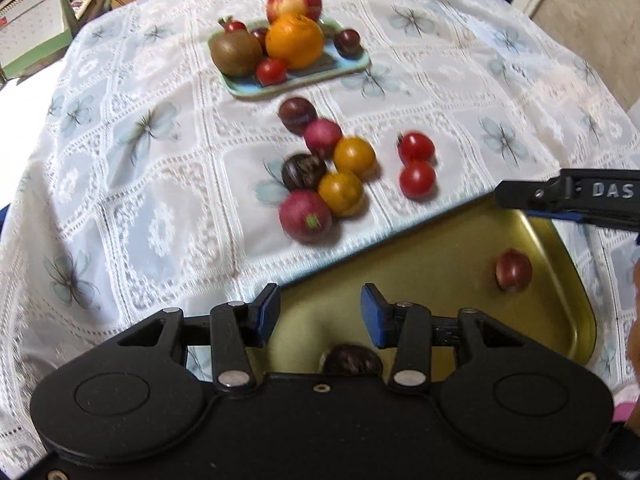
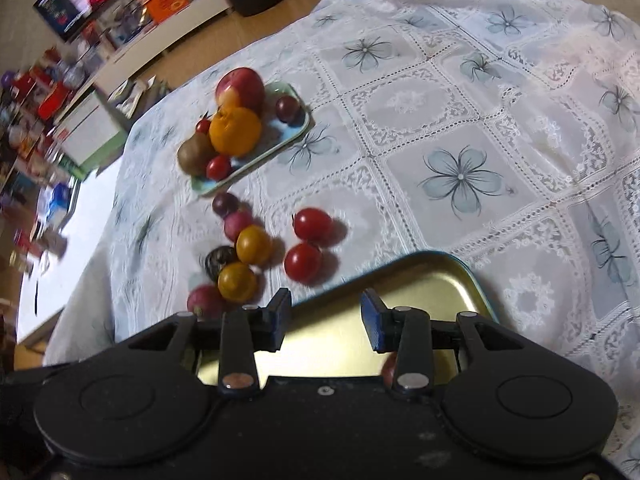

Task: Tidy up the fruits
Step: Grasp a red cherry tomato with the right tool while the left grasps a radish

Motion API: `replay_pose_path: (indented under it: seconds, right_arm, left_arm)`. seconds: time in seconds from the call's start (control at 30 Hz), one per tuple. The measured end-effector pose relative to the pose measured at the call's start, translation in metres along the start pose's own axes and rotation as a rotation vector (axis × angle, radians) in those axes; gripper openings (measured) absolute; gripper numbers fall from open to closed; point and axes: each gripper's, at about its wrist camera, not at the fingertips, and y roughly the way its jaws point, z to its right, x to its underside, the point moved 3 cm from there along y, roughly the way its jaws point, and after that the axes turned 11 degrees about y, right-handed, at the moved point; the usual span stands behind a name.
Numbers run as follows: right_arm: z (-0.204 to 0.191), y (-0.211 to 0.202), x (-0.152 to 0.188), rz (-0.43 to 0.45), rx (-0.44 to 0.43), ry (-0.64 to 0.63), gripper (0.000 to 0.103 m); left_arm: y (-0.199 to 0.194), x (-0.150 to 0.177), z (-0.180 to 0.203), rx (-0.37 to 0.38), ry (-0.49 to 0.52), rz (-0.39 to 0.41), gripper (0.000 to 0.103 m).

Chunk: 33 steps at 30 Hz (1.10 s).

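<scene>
the loose fruits lie in a cluster on the surface between two trays. from far to near in my left wrist view: a dark plum, a pink-red fruit, a yellow-orange tomato, a dark rough-skinned fruit, a second yellow-orange tomato and a larger pink-red fruit. these six touch or nearly touch one another. two red cherry tomatoes sit just beside each other, a little apart to the right of the cluster.

beyond the cluster, the pale blue tray carries an apple, an orange, a kiwi, a red tomato and several small dark fruits.

nearest to me is the gold tray. it holds one small reddish fruit near its right wall and one dark fruit partly hidden behind my left hand-held gripper.

my left hand-held gripper is released, jaws spread with nothing between them, above the near left part of the gold tray. my right hand-held gripper is likewise released and empty, above the same tray's rim; a reddish fruit shows partly behind its right finger. one of its fingers enters the left wrist view from the right.

the surface is covered by a white lace tablecloth with pale blue flower prints.
</scene>
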Motion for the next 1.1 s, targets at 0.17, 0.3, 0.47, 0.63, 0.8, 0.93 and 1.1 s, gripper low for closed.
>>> replay_pose_path:
  seconds: [0.17,0.3,0.47,0.63,0.8,0.93,1.1]
  right_arm:
    - [-0.022,0.023,-0.006,-0.002,0.026,-0.017,0.041]
    - [-0.044,0.040,-0.005,0.014,0.037,-0.068,0.041]
    - [-0.050,0.056,-0.008,0.034,0.080,-0.068,0.041]
    - [-0.042,0.067,-0.012,0.030,0.110,-0.019,0.041]
    - [-0.039,0.074,-0.014,0.019,0.110,0.006,0.041]
    - [-0.042,0.082,-0.013,0.008,0.126,0.001,0.041]
    - [-0.047,0.096,-0.009,-0.001,0.175,-0.028,0.041]
  left_arm:
    - [-0.002,-0.014,-0.013,-0.029,-0.027,0.035,0.052]
    - [0.001,-0.022,-0.023,-0.050,-0.051,0.046,0.052]
    - [0.007,-0.025,-0.035,-0.064,-0.067,0.040,0.052]
    - [0.015,-0.028,-0.043,-0.064,-0.074,0.034,0.052]
    - [0.021,-0.030,-0.049,-0.049,-0.081,0.026,0.052]
    - [0.026,-0.031,-0.051,-0.034,-0.090,0.019,0.052]
    - [0.030,-0.032,-0.052,-0.022,-0.088,0.014,0.052]
